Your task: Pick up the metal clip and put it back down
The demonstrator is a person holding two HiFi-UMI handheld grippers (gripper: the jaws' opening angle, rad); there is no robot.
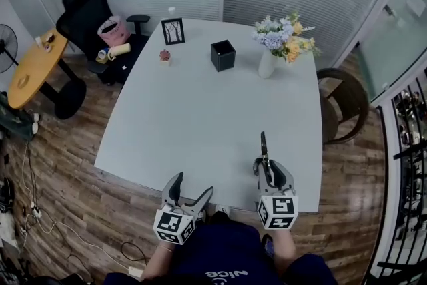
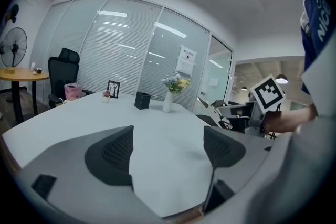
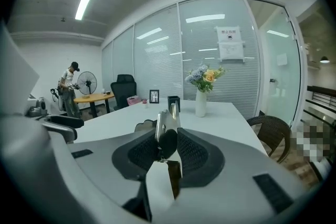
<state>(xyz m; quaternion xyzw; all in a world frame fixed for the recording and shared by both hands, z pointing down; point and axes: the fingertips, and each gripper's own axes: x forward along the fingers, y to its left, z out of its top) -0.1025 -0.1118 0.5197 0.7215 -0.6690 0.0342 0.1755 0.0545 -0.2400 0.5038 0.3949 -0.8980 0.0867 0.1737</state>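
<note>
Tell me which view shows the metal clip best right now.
The right gripper view: the metal clip sits close up, pinched in the jaws of the right gripper. The head view shows it only as a thin dark sliver above that gripper. The left gripper view does not show it.

Grey left tool [image 1: 193, 185], right tool [image 1: 265, 163], black-white marker cubes [image 1: 175, 225], navy shirt [image 1: 227, 251]

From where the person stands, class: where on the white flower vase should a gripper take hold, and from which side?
Grip the white vase around its slim body, below the flowers, coming in level from the near side. It stands upright, and the flowers spread over its mouth, so a reach from above is probably blocked.
</note>
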